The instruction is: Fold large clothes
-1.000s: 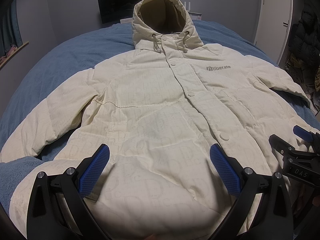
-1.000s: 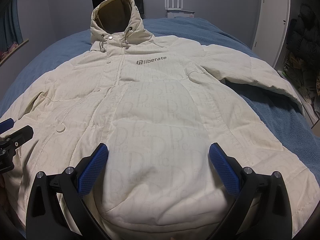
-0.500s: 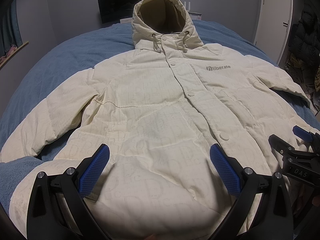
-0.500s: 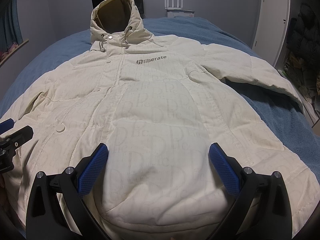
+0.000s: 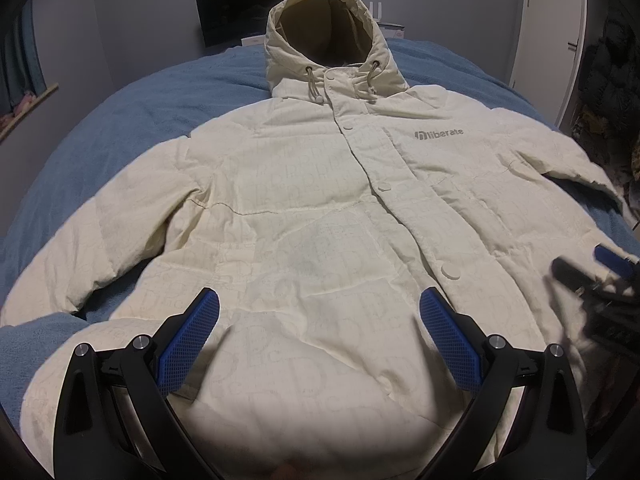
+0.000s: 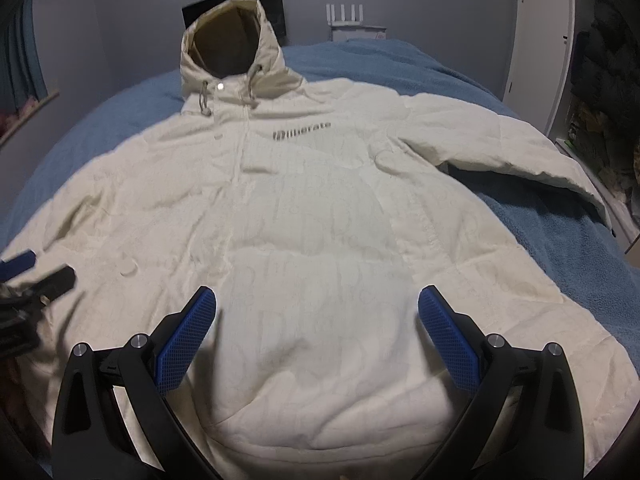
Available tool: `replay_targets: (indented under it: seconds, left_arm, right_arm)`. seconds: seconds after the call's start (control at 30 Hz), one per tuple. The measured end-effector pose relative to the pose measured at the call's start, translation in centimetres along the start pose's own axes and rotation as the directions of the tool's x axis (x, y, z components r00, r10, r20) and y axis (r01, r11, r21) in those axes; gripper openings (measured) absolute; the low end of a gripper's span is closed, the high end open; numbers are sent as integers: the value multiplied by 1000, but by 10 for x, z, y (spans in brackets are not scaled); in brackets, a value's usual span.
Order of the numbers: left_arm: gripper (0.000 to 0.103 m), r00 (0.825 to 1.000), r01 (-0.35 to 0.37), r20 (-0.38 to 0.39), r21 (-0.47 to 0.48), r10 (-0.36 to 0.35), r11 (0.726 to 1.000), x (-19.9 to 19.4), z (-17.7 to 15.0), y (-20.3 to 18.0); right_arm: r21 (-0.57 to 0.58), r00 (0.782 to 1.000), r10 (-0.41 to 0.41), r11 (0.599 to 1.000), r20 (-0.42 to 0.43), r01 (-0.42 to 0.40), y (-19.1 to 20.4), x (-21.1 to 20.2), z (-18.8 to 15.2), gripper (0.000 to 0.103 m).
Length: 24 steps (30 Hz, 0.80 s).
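Both your left gripper (image 5: 319, 338) and right gripper (image 6: 317, 336) hang wide apart, so the puffy hooded jacket (image 5: 320, 208) may slip when you pinch it.

The puffy cream hooded jacket (image 5: 304, 216) covers most of the blue fleece bedspread (image 5: 132, 120); bare strips flank the hood and lie beneath each spread sleeve, open for passing.

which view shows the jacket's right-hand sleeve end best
The right wrist view. There that sleeve runs out over the blue bedspread to a visible cuff. In the left wrist view the same sleeve is squeezed against the frame edge, its end hard to make out.
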<state>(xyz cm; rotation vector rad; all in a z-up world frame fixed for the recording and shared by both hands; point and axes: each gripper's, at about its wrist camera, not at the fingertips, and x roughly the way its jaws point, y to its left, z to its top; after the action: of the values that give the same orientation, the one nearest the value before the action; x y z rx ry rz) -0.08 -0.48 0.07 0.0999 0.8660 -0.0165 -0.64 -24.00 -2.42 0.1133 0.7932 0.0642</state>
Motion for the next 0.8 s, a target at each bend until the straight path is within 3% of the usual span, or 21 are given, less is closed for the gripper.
replay_targets:
  seconds: [0.1, 0.2, 0.37, 0.43, 0.5, 0.63, 0.8]
  left_arm:
    - [97, 1000, -11, 2, 19, 11, 1000, -1, 1, -3]
    - [97, 1000, 24, -7, 22, -24, 999, -8, 11, 0]
    - [97, 997, 20, 80, 52, -24, 998, -32, 49, 6]
    - [97, 993, -21, 120, 72, 12, 997, -35, 68, 6]
    - [97, 989, -65, 136, 106, 50, 992, -30, 87, 4]
    - [97, 994, -79, 87, 95, 71, 992, -8, 114, 12]
    - [97, 985, -167, 47, 19, 166, 986, 22, 133, 31]
  right_arm:
    - [57, 997, -50, 997, 53, 47, -15, -17, 14, 97]
    - [134, 986, -122, 985, 115, 107, -41, -40, 37, 97]
    - [210, 929, -317, 937, 189, 277, -89, -63, 77, 97]
    - [227, 923, -351, 923, 160, 311, -109, -59, 92, 97]
    - [259, 935, -338, 918, 110, 301, -134, -48, 105, 97]
    - [345, 945, -325, 891, 32, 295, -181, -24, 115, 97]
    - [380, 947, -312, 868, -81, 319, -231, 20, 117, 97]
